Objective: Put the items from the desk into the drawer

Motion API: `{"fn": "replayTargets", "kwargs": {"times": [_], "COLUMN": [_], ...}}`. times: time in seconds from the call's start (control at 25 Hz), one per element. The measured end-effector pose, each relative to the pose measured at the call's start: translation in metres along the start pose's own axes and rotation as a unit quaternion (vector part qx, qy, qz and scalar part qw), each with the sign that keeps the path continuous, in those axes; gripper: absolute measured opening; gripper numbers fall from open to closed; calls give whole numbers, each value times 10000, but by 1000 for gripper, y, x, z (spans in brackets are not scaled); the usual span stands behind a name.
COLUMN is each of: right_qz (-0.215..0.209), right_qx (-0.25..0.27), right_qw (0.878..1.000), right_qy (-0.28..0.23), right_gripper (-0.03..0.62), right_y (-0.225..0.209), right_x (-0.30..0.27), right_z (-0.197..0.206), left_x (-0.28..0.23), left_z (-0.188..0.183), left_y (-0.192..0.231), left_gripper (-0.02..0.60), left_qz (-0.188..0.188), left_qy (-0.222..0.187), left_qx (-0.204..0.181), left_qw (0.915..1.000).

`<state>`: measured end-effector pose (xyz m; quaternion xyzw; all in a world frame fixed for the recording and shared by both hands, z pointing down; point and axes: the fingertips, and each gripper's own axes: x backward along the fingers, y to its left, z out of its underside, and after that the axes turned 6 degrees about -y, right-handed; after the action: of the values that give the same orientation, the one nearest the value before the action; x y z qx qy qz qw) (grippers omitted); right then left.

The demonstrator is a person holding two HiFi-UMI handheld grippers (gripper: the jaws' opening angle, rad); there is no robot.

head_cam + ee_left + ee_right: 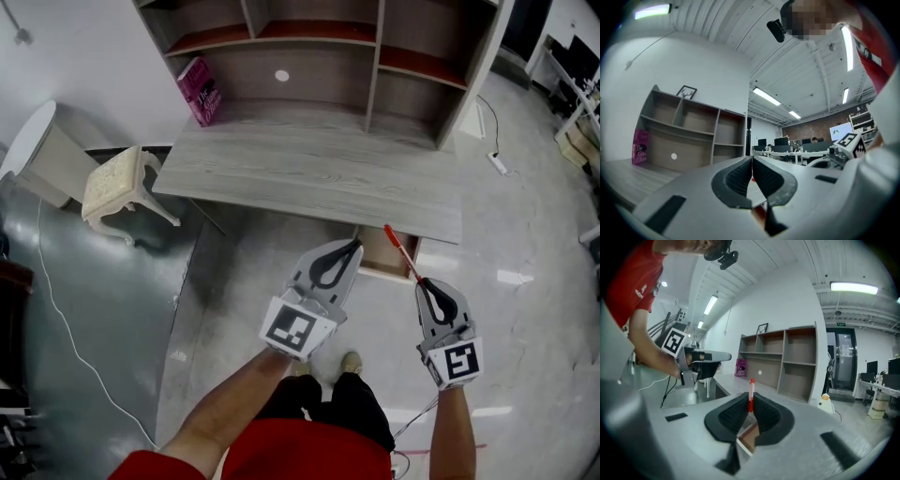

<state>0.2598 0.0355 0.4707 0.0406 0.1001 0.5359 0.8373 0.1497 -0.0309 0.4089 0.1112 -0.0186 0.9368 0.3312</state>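
One grey wood-grain worktop (309,178) fills the upper middle of the head view. It carries an open shelf unit (375,56) along its far side. A pink book (200,91) leans in the leftmost bay of that unit, its lower edge on the worktop. A cream stool (120,187) stands on the floor just beside the worktop's left end. Under the worktop's near edge, toward the right, a brown drawer (386,255) is pulled out and open.

The left gripper (354,246) is held in front of the worktop, its tips just left of the drawer. In the left gripper view its jaws meet at the tips, with nothing between them.

The right gripper (422,281) is held to the right of the left one, close in front of the drawer. Its jaws are closed on a red pen (401,253). The pen sticks out well past the jaw tips. In the head view it slants up and to the left across the open drawer, its far end at the worktop's near edge. In the right gripper view the pen (751,394) stands upright between the ribbed black pads (735,416).
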Motion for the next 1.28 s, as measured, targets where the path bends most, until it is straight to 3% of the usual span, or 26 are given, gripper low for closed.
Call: {"fn": "replayTargets", "kwargs": {"times": [0.4,0.64,0.96,1.28], "right_qz": [-578,-806,-949,-1068], "right_qx": [76,292,608,603], "right_qw": [9943,9872,9788,9724], "right_qy": [893,1341,1712,1983], "right_gripper": [34,35,35,40], "right_y": [-24,-30,-36,-37], "right_x": [-15,-53,-104,-133], "right_z": [138,201,244,270], "left_x": [-20,-37,-46,-43], "left_z": [51,72,92,108], "left_y": [-19,-6,5,17], "left_gripper": [9,9,9,9], "left_qz": [-346,-571,-734,-850], "left_qy": [524,570,739,907], "left_qx": [17,12,8,10], "left_qw": [9980,9967,9946,9922]}}
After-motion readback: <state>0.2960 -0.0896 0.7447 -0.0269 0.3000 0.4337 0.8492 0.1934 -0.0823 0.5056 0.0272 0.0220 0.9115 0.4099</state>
